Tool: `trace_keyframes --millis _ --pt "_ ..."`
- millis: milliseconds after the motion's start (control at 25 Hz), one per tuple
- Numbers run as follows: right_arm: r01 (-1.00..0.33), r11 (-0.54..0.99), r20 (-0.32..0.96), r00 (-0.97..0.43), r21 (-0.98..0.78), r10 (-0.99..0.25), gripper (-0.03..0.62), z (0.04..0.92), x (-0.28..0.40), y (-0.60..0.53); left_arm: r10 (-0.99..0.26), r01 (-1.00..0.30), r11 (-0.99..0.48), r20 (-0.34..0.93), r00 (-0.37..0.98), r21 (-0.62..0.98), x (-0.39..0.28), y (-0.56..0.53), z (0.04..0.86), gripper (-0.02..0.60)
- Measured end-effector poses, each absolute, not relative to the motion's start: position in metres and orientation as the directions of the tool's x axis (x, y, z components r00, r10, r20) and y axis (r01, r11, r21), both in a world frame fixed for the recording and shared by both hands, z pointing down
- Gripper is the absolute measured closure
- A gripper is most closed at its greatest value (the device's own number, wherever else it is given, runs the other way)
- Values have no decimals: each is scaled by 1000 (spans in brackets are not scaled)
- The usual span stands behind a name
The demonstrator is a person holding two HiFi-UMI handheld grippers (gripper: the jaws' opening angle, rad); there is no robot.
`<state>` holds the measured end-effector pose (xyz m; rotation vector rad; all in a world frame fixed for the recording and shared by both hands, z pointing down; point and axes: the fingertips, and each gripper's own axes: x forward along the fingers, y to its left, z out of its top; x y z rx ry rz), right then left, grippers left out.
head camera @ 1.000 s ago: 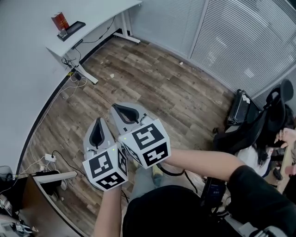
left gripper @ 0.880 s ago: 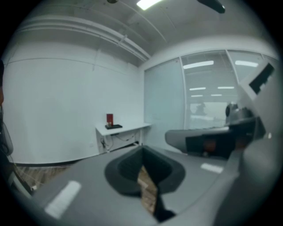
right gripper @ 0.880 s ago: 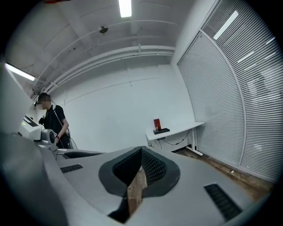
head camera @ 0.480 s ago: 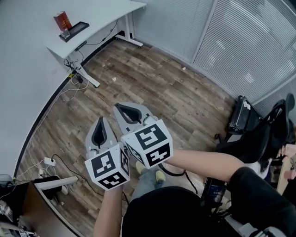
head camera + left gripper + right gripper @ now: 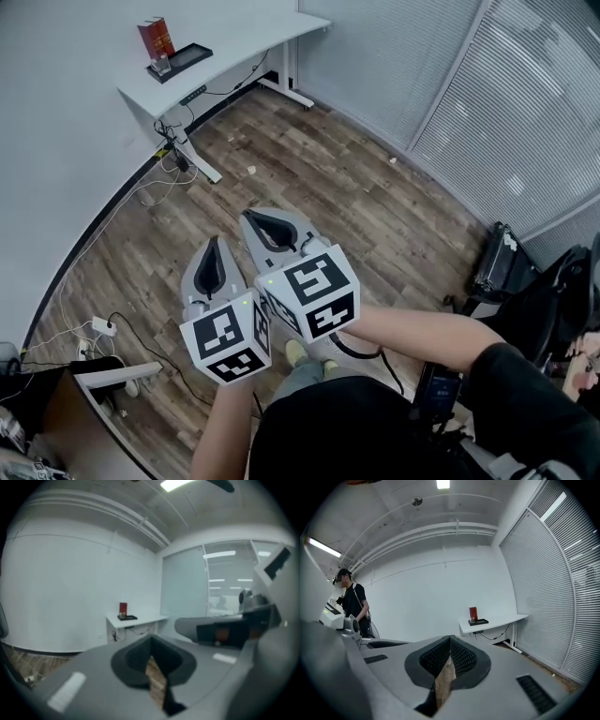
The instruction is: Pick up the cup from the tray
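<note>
You were at the approach step: nothing had been grasped yet, and the tray [image 5: 185, 58] was well apart from you, on the white desk [image 5: 253, 37] in the far corner of the room. You held the left gripper [image 5: 215, 246] and the right gripper [image 5: 255, 217] side by side in front of your body, over the wooden floor [image 5: 375, 197], both aimed roughly toward that desk. In each gripper view the jaws met at their tips with nothing between them; only a sliver of floor showed through the slot behind, so both claws were closed and empty.

The tray was a dark, flat one with a red box [image 5: 157, 37] standing at its far end. A small pale thing just beside the box looked like the cup [image 5: 162, 64], though it was too small to be sure of its shape or which way it stood.

As I judge it, the next move called for crossing the open floor to the desk, minding the cables [image 5: 155, 183] lying by its leg. Only once you were near would it make sense to part the jaws of one gripper and line it up on the cup, keeping clear of the red box so as not to knock it.
</note>
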<state>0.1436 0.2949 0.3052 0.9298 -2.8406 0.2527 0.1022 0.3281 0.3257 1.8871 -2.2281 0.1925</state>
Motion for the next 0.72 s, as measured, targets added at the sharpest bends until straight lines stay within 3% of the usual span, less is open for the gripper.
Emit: trace_keyframes --millis 720 --pt "-622 771 175 -781 -137 -599 579 309 130 233 -960 -987 150 248 -133 52 87 267 330 581"
